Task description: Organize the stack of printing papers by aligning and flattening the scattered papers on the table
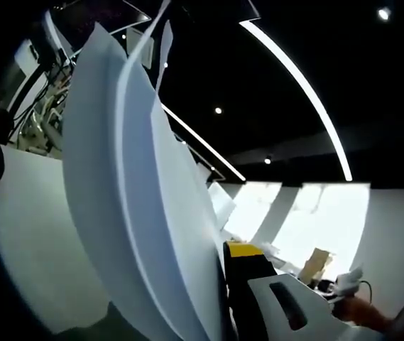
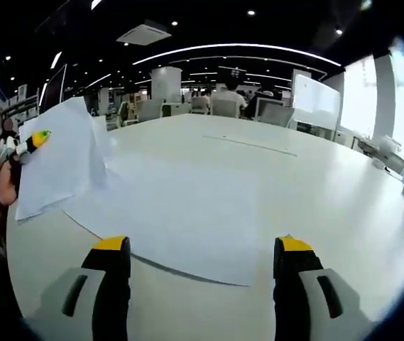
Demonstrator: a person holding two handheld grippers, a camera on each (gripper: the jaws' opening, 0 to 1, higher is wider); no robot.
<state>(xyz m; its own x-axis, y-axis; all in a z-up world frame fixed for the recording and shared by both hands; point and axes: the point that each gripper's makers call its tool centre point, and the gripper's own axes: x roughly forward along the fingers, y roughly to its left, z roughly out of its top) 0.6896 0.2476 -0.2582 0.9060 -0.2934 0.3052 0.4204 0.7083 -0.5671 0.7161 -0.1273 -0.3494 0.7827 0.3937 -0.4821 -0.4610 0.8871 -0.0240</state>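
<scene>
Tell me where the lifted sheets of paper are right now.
In the right gripper view the lifted sheets hang at far left, held above the table by the left gripper, beside a flat sheet.

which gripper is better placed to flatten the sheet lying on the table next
Right. The right gripper hangs open just over the flat sheet on the table, while the left gripper is shut on lifted papers.

White papers [image 1: 138,213] lifted, curled, fanned — one sheet [image 2: 187,220] flat on table.
</scene>
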